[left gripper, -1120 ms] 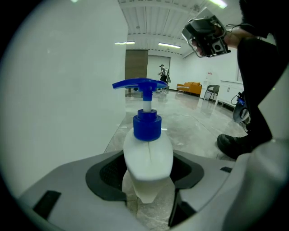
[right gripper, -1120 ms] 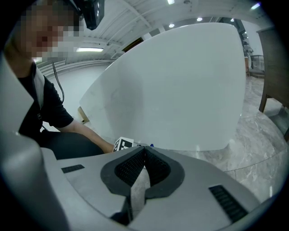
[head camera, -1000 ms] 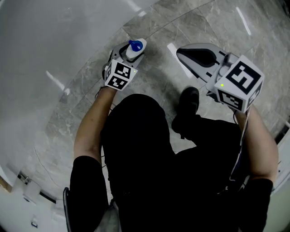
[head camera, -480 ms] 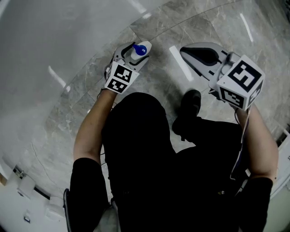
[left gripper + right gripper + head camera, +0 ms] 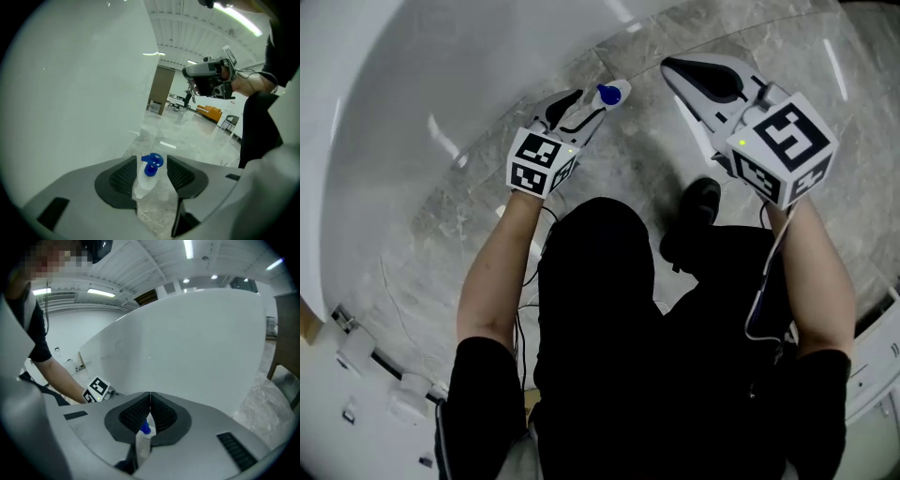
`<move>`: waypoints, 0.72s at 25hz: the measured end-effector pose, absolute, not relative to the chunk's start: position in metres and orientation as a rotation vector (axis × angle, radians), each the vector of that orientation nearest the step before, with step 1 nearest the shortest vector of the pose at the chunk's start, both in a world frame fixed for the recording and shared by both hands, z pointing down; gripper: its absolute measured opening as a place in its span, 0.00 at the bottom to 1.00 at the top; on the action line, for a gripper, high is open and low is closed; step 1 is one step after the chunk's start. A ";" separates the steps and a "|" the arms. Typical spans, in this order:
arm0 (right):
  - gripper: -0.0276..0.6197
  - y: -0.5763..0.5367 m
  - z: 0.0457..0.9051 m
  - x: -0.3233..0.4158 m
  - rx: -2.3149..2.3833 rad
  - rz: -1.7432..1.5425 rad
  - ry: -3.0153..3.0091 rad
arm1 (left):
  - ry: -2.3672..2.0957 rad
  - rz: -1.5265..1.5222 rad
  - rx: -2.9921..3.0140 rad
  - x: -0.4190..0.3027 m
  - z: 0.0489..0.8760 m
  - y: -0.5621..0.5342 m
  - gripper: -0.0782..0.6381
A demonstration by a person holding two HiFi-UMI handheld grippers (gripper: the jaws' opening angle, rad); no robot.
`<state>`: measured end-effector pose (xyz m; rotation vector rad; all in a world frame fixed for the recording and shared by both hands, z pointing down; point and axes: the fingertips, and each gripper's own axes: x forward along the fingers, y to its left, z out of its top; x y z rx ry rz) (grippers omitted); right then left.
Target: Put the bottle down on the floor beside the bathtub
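A small clear bottle with a blue pump top (image 5: pixel 609 94) stands on the grey marble floor (image 5: pixel 637 159), close to the white bathtub's wall (image 5: pixel 441 75). My left gripper (image 5: pixel 584 108) hangs just short of it and above it. Its jaws are open and have just been closing, with nothing gripped. In the left gripper view the bottle (image 5: pixel 147 176) shows lower down through the gap, clear of both pads. My right gripper (image 5: pixel 675 67) is off to the right with its jaws shut and empty. In the right gripper view the bottle (image 5: pixel 144 437) shows below the jaws.
The person's black shoe (image 5: pixel 698 202) is on the floor under the right arm. Small white fittings (image 5: pixel 356 352) sit at the tub's rim at lower left. A brown wooden piece (image 5: pixel 286 333) stands at the right. An orange sofa (image 5: pixel 211 111) is far off.
The left gripper has lifted and drawn back, so the bottle now stands free beyond its tips instead of between the jaws. The right gripper has risen and moved further from the person.
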<state>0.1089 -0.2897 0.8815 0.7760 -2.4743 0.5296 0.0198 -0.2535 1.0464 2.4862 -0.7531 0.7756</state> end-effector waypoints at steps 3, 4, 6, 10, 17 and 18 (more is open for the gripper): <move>0.09 -0.285 0.840 0.116 0.954 0.649 -2.421 | -0.861 0.815 2.518 0.011 0.971 -0.250 0.29; 0.09 -0.279 0.824 0.114 0.981 0.711 -2.412 | -0.901 0.815 2.529 0.009 0.941 -0.248 0.26; 0.09 -0.260 0.788 0.106 0.989 0.844 -2.418 | -0.968 0.793 2.531 0.004 0.877 -0.244 0.20; 0.09 -0.216 0.705 0.089 0.976 0.937 -2.373 | -1.023 0.735 2.484 -0.009 0.755 -0.228 0.15; 0.09 -0.169 0.575 0.064 0.992 0.993 -2.317 | -0.993 0.701 2.465 -0.032 0.592 -0.198 0.13; 0.09 -0.164 0.561 0.059 0.989 0.996 -2.318 | -0.991 0.708 2.465 -0.038 0.575 -0.194 0.13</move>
